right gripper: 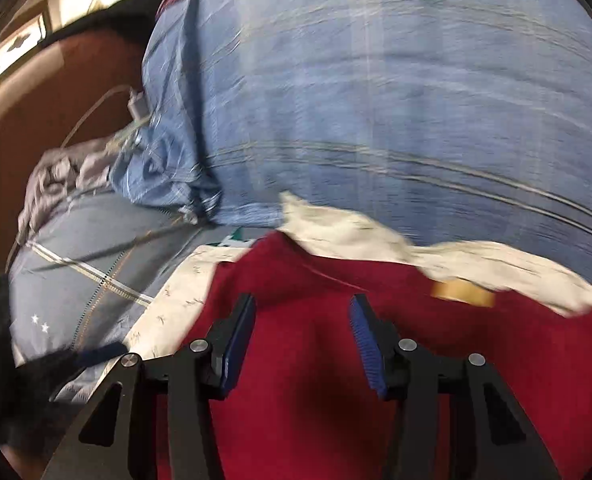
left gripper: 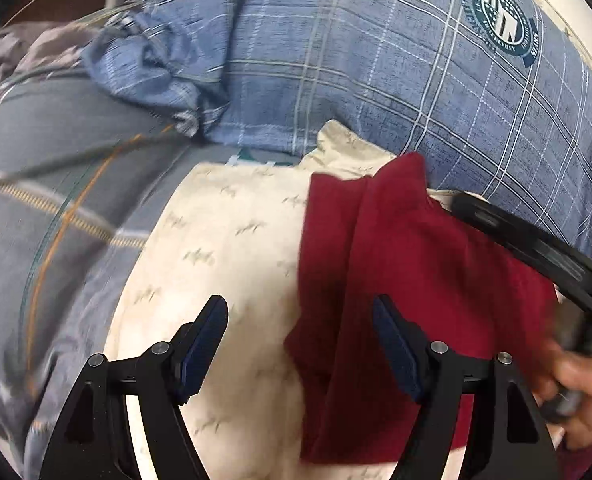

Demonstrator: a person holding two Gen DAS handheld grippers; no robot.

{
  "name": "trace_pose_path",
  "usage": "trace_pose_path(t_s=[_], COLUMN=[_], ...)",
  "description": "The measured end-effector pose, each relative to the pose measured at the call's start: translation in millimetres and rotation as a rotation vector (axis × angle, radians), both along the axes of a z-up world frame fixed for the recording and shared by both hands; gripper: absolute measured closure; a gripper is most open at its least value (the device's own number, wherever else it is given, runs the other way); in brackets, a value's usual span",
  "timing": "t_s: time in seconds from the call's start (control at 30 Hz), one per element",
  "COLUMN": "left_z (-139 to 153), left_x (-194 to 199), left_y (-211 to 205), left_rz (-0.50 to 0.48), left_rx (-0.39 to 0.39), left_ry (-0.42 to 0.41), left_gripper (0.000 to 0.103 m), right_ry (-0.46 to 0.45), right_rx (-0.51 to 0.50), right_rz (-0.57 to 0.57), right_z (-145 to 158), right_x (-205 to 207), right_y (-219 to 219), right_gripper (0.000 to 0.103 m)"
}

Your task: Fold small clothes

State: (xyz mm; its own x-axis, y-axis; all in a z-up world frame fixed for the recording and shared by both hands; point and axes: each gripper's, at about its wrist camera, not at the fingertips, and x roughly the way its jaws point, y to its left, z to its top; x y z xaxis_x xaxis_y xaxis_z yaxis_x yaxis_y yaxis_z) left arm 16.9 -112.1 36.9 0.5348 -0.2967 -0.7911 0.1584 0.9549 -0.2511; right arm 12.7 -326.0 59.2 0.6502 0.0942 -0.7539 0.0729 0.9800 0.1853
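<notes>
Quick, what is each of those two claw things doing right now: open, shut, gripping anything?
Left gripper: open, nothing between its fingers, above the cream cloth.
Right gripper: open, gripping nothing, over the red garment.

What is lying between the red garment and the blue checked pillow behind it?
A strip of crumpled cream cloth lies between the red garment and the blue checked pillow. The right wrist view shows it best, though blurred.
</notes>
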Motion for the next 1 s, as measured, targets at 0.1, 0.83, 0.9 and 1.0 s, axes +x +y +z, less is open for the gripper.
trace_pose_path(t_s=[0.1, 0.83, 0.9, 1.0], left_z=[-6.6, -20.2, -20.1, -21.0], left_x=[-6.1, 8.1, 7.7, 8.8], left_y=[4.8, -1.4, -1.3, -0.4], left_rz=[-0.001, -0.021, -0.018, -0.013], left_rx=[-0.003, 0.047, 0.053, 0.048], left_ry=[0.014, -0.011, -0.012, -0.005], left_gripper=[0.029, 0.029, 0.029, 0.027], right_ry=[0.056, 0.153, 0.193, 0.212], right_rx=[-0.025, -0.108, -0.115, -0.113], right_rz=[-0.006, -0.024, -0.033, -0.044], right_z=[-24.4, -35.2, -53.0, -52.8], right_x=[35.1, 33.8, 48.2, 52.9], right_y=[18.8, 41.6, 45.8, 44.3], right_gripper=[0.06, 0.057, 0.055, 0.054])
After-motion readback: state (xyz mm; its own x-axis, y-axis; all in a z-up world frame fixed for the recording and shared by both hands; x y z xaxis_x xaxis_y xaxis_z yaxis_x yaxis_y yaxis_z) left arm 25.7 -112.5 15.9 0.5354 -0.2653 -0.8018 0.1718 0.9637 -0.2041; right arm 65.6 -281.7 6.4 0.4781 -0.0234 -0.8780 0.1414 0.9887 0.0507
